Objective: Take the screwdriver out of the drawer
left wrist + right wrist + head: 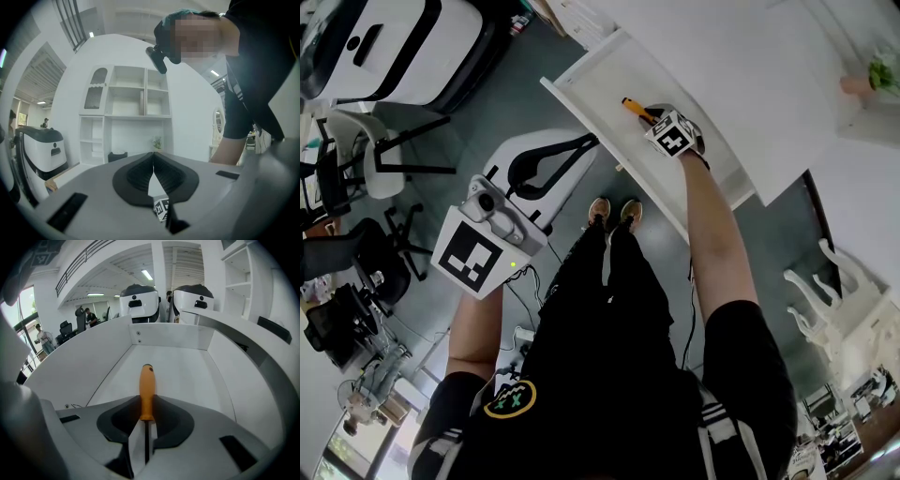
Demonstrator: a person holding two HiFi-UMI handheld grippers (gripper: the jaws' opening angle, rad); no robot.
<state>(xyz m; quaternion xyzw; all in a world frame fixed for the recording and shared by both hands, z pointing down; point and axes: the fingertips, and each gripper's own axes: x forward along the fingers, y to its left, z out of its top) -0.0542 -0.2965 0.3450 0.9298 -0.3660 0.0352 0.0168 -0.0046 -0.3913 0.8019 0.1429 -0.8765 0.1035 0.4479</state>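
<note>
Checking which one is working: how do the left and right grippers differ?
The right gripper is closed on the orange screwdriver; the left gripper is shut on nothing. The right gripper reaches down into the drawer; the left gripper is held outside it, facing a white shelf unit. Both carry marker cubes.

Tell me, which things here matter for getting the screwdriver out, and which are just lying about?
Part of the job: orange screwdriver; open drawer; right gripper, shut on the handle.

Just lying about: left gripper, shut and empty; shelf unit; potted plant; white machines.
</note>
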